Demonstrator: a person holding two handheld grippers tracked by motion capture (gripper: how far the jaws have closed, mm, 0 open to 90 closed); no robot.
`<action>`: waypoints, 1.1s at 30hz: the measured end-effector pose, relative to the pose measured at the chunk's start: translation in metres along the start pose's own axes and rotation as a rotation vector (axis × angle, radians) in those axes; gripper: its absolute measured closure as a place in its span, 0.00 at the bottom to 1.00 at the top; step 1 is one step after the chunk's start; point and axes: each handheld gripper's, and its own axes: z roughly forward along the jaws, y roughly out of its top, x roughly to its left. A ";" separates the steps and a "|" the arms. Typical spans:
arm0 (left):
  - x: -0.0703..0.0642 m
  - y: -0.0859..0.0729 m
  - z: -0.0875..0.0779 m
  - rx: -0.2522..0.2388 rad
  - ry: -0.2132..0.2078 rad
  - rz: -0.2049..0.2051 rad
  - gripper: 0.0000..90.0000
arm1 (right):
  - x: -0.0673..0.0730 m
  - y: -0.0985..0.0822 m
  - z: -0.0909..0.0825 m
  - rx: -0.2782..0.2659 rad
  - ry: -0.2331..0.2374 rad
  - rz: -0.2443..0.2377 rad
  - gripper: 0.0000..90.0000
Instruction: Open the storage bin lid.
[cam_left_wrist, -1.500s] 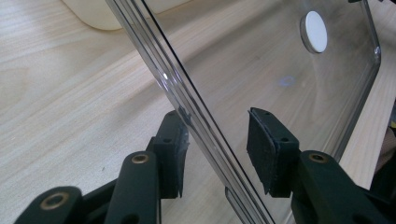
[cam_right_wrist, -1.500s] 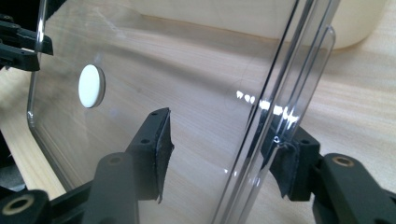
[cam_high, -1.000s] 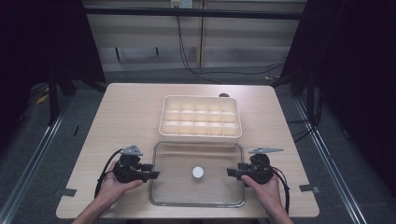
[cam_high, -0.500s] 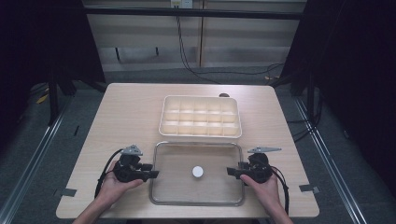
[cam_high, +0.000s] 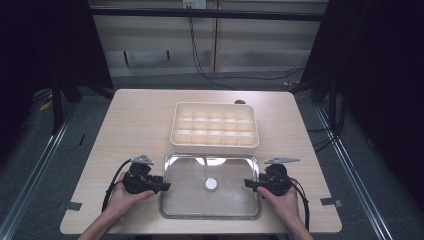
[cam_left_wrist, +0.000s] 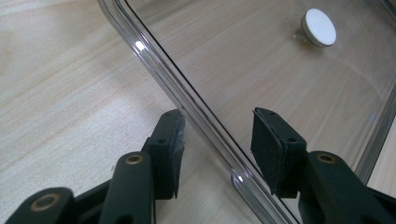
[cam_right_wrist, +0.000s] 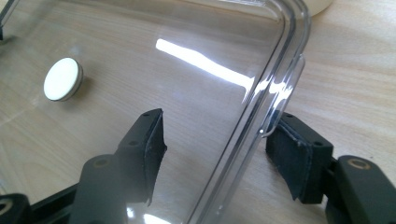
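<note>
Both tools (cam_high: 162, 186) (cam_high: 248, 184) part-open — each astride the clear lid's (cam_high: 210, 172) rim.

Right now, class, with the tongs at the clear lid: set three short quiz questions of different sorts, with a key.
1. True or false: the left tongs straddle the lid's rim.
2. What lies behind the lid? A tray B bowl C cup
3. What colour is the lid's knob?
Key: 1 true. 2 A, the tray. 3 white.
</note>
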 end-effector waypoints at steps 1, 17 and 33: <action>0.000 0.000 0.001 -0.001 0.006 0.000 0.59 | 0.000 0.000 0.000 0.000 -0.011 -0.002 0.44; 0.002 0.000 0.003 -0.021 0.025 -0.005 0.38 | -0.006 0.001 -0.008 -0.081 -0.020 -0.009 0.35; -0.005 -0.016 -0.047 -0.253 0.104 -0.001 0.30 | -0.001 -0.012 -0.064 -0.306 0.022 -0.058 0.21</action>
